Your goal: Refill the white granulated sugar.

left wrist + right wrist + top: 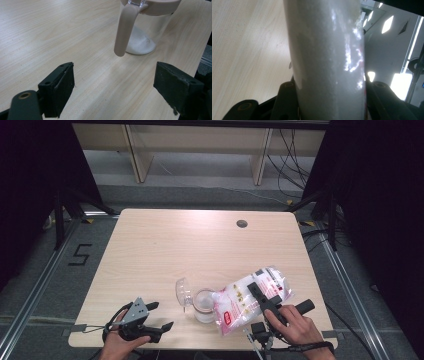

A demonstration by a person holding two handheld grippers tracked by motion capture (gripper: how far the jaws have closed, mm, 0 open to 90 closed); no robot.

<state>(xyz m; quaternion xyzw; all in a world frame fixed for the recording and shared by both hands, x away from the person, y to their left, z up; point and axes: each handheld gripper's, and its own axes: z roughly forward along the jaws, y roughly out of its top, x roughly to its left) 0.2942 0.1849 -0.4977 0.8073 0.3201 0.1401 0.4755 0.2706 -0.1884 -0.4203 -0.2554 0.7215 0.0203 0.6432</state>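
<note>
Right gripper view: bag (327, 62) hides jaws' pads.

— What's cut off in the left gripper view?
— The clear jug (147, 27): its pale lid runs off the top edge, so the opening can't be seen.
— And in the right gripper view?
— The white bag (327, 62) runs past top and bottom, hiding the pads (print unreadable).
— From above?
— The bag's (247, 301) mouth over the jug (204, 306) is too small to make out.
</note>
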